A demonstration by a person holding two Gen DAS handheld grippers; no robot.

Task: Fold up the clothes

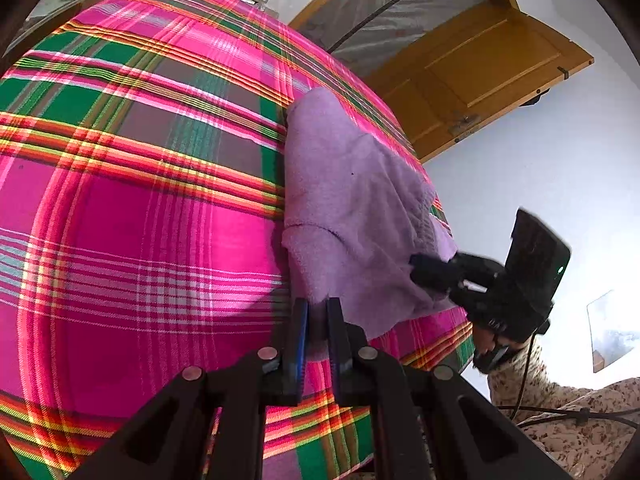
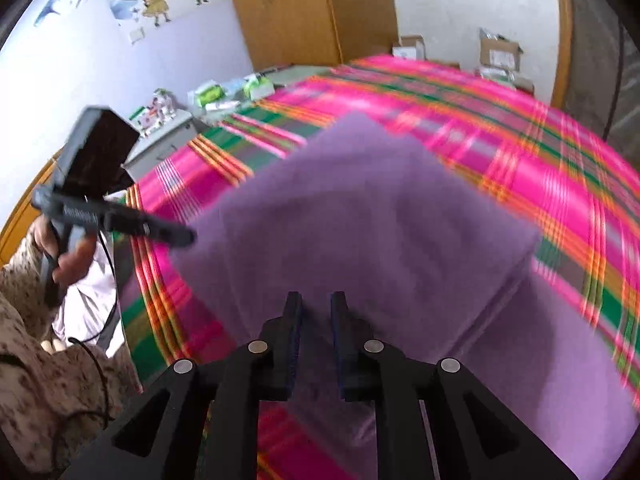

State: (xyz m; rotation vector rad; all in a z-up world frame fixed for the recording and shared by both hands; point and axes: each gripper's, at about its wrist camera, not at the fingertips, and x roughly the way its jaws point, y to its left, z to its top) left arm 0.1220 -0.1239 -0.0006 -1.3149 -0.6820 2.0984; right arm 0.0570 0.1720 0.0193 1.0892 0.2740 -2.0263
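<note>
A lilac fleece garment (image 1: 352,208) lies folded on a bed with a pink, green and orange plaid cover (image 1: 140,200). My left gripper (image 1: 317,308) is at the garment's near corner, shut on a bit of its edge. In the right wrist view the left gripper (image 2: 188,237) reaches the left corner of the garment (image 2: 360,220), which shows as a blurred block on the plaid cover (image 2: 520,140). My right gripper (image 2: 316,300) hovers over the garment's near side, a clear gap between its pads and only cloth below. From the left it appears at the garment's right edge, right gripper (image 1: 418,270).
A wooden door (image 1: 480,60) stands beyond the bed's right side. Cardboard boxes (image 2: 500,52) sit past the far end, a wardrobe (image 2: 300,12) behind. A low cabinet with packets (image 2: 208,96) is at the left. The person's patterned sleeve (image 2: 40,380) and a cable hang near the bed's edge.
</note>
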